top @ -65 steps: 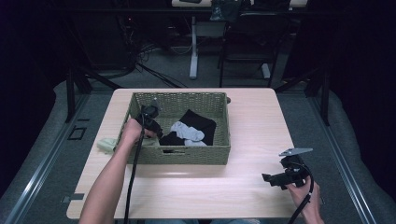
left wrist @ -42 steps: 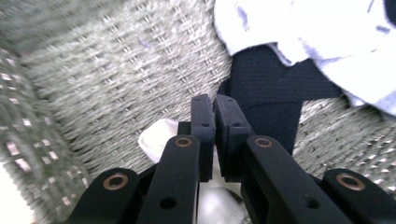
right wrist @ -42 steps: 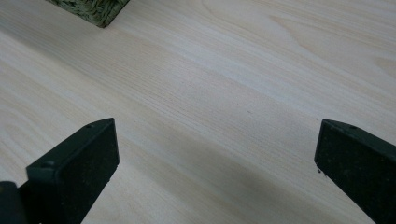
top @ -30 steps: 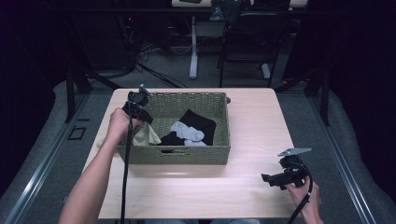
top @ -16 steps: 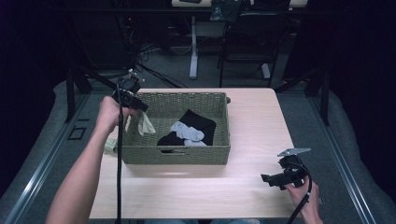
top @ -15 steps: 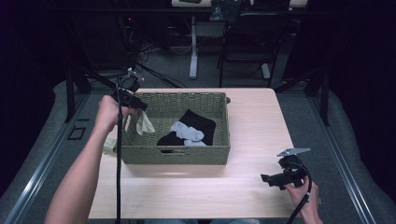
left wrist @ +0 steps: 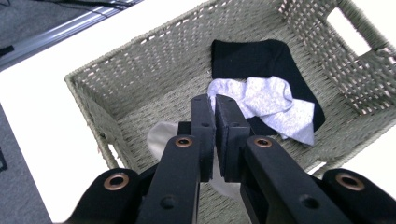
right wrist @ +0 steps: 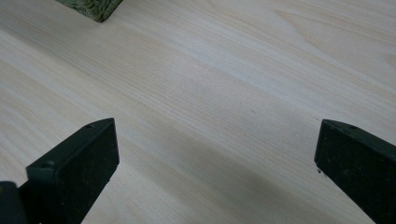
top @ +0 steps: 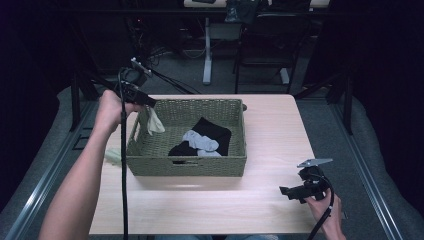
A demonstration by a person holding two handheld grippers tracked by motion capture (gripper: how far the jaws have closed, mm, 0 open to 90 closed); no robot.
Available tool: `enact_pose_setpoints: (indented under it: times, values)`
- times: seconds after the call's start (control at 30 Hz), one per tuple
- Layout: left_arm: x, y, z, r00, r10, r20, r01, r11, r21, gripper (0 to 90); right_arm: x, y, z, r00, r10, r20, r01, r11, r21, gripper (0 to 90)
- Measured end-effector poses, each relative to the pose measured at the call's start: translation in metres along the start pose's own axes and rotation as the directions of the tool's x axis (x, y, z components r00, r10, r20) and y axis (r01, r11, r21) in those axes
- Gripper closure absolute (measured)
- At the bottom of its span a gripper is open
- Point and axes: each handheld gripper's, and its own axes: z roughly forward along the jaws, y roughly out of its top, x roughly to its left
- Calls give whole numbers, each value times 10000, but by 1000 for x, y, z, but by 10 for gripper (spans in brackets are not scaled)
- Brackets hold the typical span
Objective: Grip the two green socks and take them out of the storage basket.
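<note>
A woven basket (top: 186, 162) stands in the middle of the table and holds a black sock (top: 212, 131) with a grey sock (top: 200, 141) on top of it. My left gripper (top: 150, 103) is raised over the basket's left rim, shut on a pale sock (top: 154, 121) that dangles down inside. In the left gripper view the jaws (left wrist: 215, 105) are pressed together above the basket (left wrist: 140, 70), with the pale sock (left wrist: 161, 137) hanging below them, next to the grey sock (left wrist: 266, 100) and black sock (left wrist: 252, 53). My right gripper (top: 286, 190) rests open near the table's front right corner.
Another pale sock (top: 113, 157) lies on the table left of the basket, partly behind the forearm. Bare wooden table (right wrist: 224, 79) lies under the right gripper, with a basket corner (right wrist: 91, 7) at its top left. Chairs and stands sit beyond the far edge.
My left gripper has lifted the pale sock from the table left of the basket, up and over the left rim. The right gripper has stayed put.
</note>
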Motion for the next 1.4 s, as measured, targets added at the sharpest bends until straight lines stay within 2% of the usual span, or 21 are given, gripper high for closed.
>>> enact_pose_setpoints:
  times: [0.37, 0.6, 0.8, 1.07, 1.4]
  values:
    - [16, -8, -33, 9992, -376, -162, 366, 9976, -584, 870, 0, 0, 0, 10000, -7, 12, 8, 10000, -67, 0]
    - [34, -27, -54, 9963, -785, -359, 751, 9932, -887, 870, 1, 1, 0, 10000, -25, 26, 25, 10000, -59, 0]
    - [48, -47, -63, 9925, -1004, -693, 951, 9925, -762, 870, 2, 1, 1, 10000, -42, 75, 42, 10000, -42, 0]
    - [73, -79, -58, 9833, -1666, -732, 1613, 9842, -724, 870, 3, 2, 1, 10000, -58, 31, 58, 10000, -9, 0]
    - [93, -114, -34, 9806, -1851, -637, 1844, 9827, -173, 869, 3, 2, 1, 10000, -52, 32, 52, 10000, 15, 0]
